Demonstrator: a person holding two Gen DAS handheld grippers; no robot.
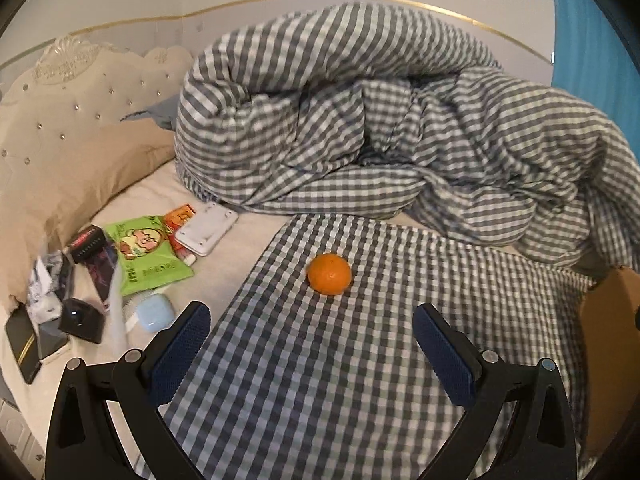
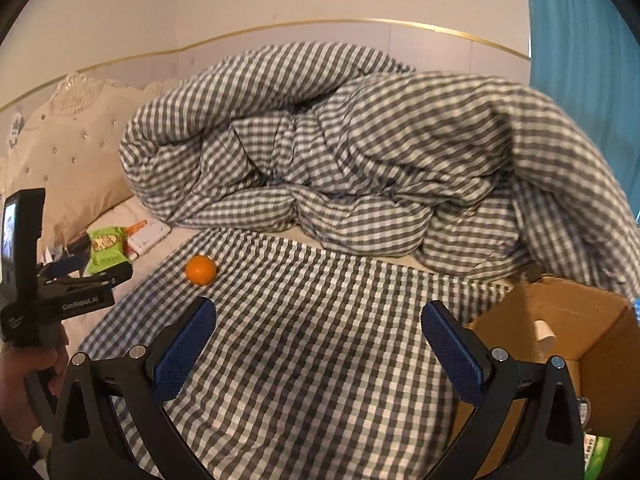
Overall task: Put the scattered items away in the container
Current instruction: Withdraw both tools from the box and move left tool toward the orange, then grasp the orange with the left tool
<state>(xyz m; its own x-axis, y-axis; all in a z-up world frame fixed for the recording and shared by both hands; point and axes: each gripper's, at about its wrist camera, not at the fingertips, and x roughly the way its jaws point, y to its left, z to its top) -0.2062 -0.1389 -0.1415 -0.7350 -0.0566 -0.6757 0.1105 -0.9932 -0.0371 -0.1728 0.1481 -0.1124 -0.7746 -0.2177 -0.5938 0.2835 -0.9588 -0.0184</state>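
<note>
An orange lies on the flat checked sheet of the bed; it also shows in the right wrist view. My left gripper is open and empty, just short of the orange, which sits between and ahead of the pads. My right gripper is open and empty over the sheet. A cardboard box stands at the right with a white item and a green packet inside. Scattered items lie at the left: a green snack bag, a white device, a pale blue case and dark boxes.
A bunched checked duvet fills the back of the bed. A beige pillow and tufted headboard are at the left. The left gripper's body and the hand holding it show in the right wrist view. A blue curtain hangs at the right.
</note>
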